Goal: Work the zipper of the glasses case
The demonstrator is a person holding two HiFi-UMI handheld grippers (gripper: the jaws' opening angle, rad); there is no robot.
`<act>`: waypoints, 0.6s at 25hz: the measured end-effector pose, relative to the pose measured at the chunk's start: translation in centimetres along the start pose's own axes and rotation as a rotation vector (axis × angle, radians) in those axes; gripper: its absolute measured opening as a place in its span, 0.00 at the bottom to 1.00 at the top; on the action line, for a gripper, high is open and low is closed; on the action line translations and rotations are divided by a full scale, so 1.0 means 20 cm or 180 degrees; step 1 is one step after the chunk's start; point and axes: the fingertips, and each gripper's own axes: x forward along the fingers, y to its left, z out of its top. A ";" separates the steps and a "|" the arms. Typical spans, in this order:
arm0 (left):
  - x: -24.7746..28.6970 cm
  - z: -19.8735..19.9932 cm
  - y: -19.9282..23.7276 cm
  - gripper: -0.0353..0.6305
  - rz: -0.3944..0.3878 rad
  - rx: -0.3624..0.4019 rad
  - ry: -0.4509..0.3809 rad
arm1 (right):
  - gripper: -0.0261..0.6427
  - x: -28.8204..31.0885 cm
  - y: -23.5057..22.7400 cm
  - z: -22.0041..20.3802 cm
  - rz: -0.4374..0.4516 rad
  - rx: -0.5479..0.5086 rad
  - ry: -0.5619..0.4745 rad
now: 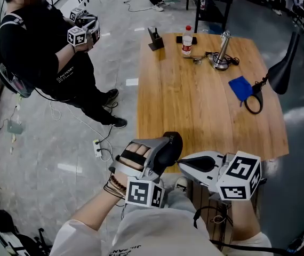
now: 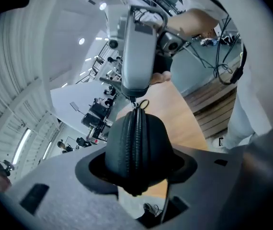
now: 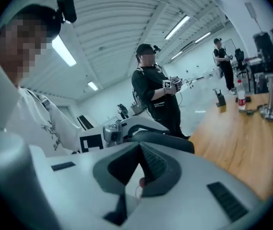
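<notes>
Glasses case: domed, black, fabric-covered.

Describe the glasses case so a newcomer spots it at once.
Find the near edge of the light wooden table, where two grey grippers meet. The left gripper clamps a black oval zippered glasses case, the right gripper pinching its zipper pull. Unlike the flat blue cloth farther off, it is dark and rounded.

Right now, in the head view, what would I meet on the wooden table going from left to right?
First a black holder, then a water bottle, a metal post, a blue pouch.
</notes>
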 end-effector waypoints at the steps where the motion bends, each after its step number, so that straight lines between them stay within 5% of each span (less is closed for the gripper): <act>1: 0.02 -0.02 0.00 0.44 -0.0007 0.0003 0.0089 | 0.04 0.02 0.00 -0.01 -0.0135 -0.0086 0.0079; 5: 0.06 -0.07 -0.03 0.43 -0.0049 0.0034 0.0268 | 0.04 0.06 -0.01 -0.04 -0.0462 -0.0247 0.0243; 10: 0.10 -0.09 -0.09 0.43 -0.0063 0.0121 0.0336 | 0.04 0.19 0.06 -0.09 -0.0532 -0.0341 0.0337; 12: 0.09 -0.07 -0.10 0.43 -0.0090 -0.0009 0.0193 | 0.04 0.20 0.08 -0.09 -0.0425 -0.0304 0.0277; 15: 0.01 0.03 -0.06 0.44 -0.0107 -0.0410 -0.0375 | 0.04 0.13 0.13 -0.04 0.0050 -0.0086 -0.0007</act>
